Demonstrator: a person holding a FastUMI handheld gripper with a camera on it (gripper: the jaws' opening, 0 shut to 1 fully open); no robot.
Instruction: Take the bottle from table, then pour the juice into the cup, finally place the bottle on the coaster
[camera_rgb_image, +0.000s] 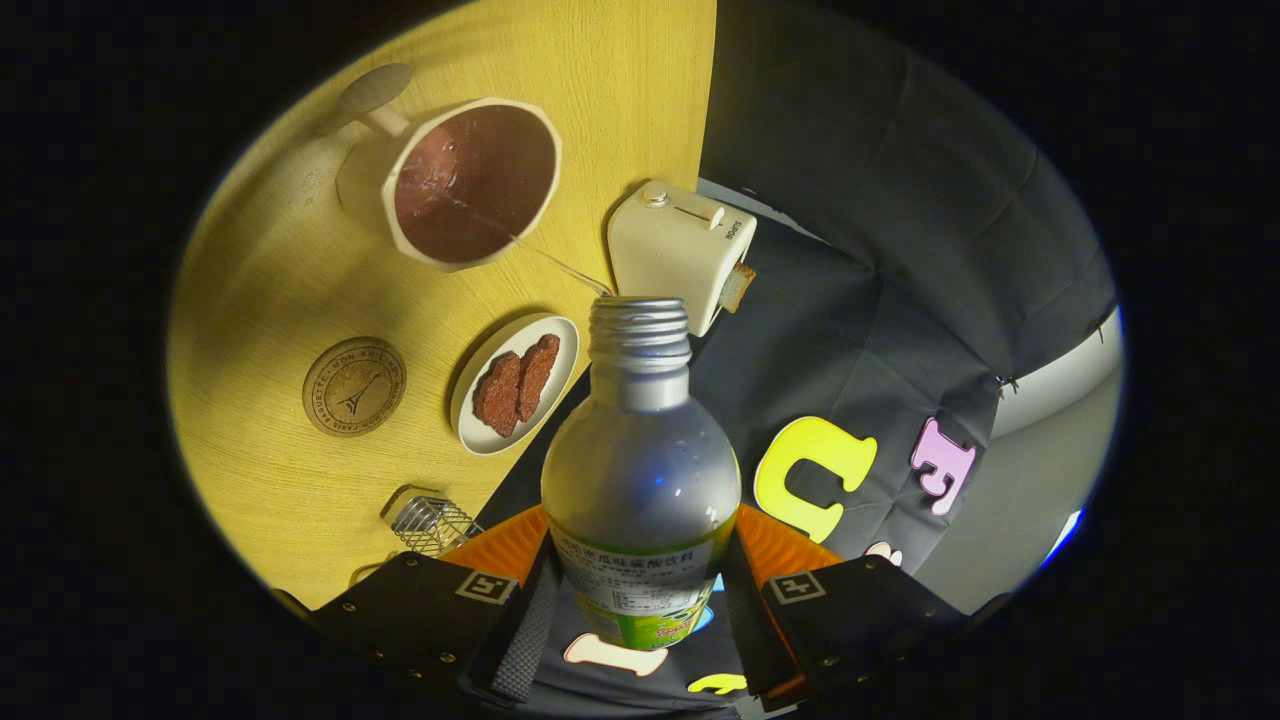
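Counter (300, 290): wooden, crowded with the cup (470, 185) and the coaster (354, 386).
Hand-held gripper (640, 600): clamped on the bottle (640, 470), tipped so juice streams into the cup.

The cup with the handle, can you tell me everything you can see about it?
The cream-coloured cup with a stubby side handle looks ceramic, with a wide angular rim and a handle ending in a round knob. It stands on the yellow wooden table, beyond the round cork coaster and beside the small cream toaster. It holds dark reddish-brown liquid, and a thin stream reaches it from the open clear plastic bottle, which the gripper clamps between its fingers.
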